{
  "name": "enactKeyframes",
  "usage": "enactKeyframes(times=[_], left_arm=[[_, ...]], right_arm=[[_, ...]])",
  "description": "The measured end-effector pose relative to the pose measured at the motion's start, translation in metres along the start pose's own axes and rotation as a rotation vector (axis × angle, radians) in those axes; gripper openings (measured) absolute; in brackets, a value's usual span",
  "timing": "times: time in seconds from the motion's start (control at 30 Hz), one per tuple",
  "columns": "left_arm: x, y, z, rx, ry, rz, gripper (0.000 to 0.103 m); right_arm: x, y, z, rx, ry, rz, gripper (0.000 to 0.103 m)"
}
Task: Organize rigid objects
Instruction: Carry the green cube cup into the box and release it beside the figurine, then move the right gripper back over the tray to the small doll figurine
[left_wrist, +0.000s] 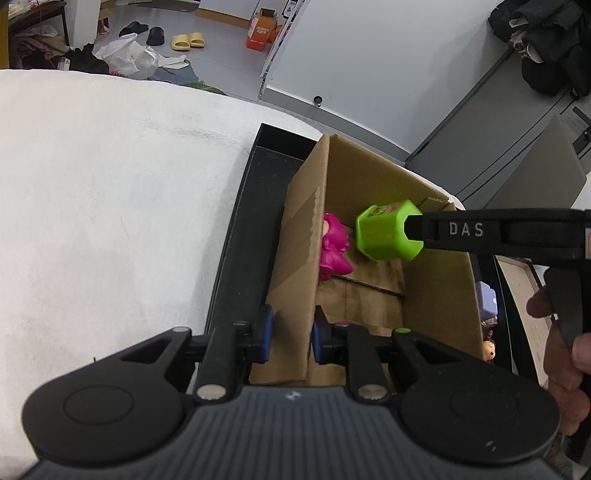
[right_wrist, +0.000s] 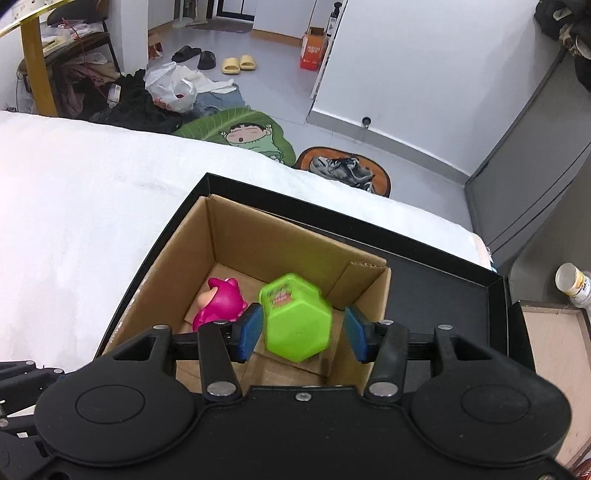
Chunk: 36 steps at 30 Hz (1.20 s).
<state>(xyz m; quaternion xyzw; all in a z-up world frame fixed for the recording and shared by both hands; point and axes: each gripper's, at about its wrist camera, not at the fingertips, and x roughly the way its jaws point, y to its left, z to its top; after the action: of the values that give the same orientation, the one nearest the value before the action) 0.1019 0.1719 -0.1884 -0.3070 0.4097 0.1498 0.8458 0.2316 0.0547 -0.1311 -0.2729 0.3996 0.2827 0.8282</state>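
A green hexagonal toy (right_wrist: 295, 317) is in the air over the open cardboard box (right_wrist: 295, 240), blurred, between the blue pads of my right gripper (right_wrist: 301, 332). The pads stand apart from its sides, so the gripper is open. A magenta figurine (right_wrist: 219, 304) lies on the box floor to its left. In the left wrist view the green toy (left_wrist: 386, 230) shows at the tip of the right gripper's finger (left_wrist: 461, 230), next to the magenta figurine (left_wrist: 334, 247). My left gripper (left_wrist: 291, 339) is shut on the box's near left wall (left_wrist: 295, 258).
The box sits in a black tray (right_wrist: 443, 288) on a white towel-covered surface (right_wrist: 74, 206). Small figurines (left_wrist: 487, 321) lie in the tray to the right of the box. A bottle (right_wrist: 572, 284) stands past the tray's right edge. The floor beyond is cluttered.
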Motion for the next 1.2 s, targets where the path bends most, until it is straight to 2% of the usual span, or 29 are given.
enactKeyframes(times=[0.5, 0.57, 0.7, 1.2], left_arm=[[-0.001, 0.001, 0.0, -0.001, 0.0, -0.002, 0.02], [-0.001, 0.001, 0.0, -0.001, 0.001, -0.002, 0.02], [-0.001, 0.001, 0.0, -0.003, 0.002, -0.003, 0.02], [-0.002, -0.002, -0.001, 0.009, -0.006, 0.006, 0.019]], right_arm=[[-0.028, -0.019, -0.01, 0.01, -0.005, 0.008, 0.053], [-0.032, -0.024, -0.01, 0.031, 0.006, 0.016, 0.057], [-0.037, -0.036, -0.015, 0.092, 0.052, 0.053, 0.058], [-0.055, -0.082, -0.041, 0.121, 0.063, 0.008, 0.062]])
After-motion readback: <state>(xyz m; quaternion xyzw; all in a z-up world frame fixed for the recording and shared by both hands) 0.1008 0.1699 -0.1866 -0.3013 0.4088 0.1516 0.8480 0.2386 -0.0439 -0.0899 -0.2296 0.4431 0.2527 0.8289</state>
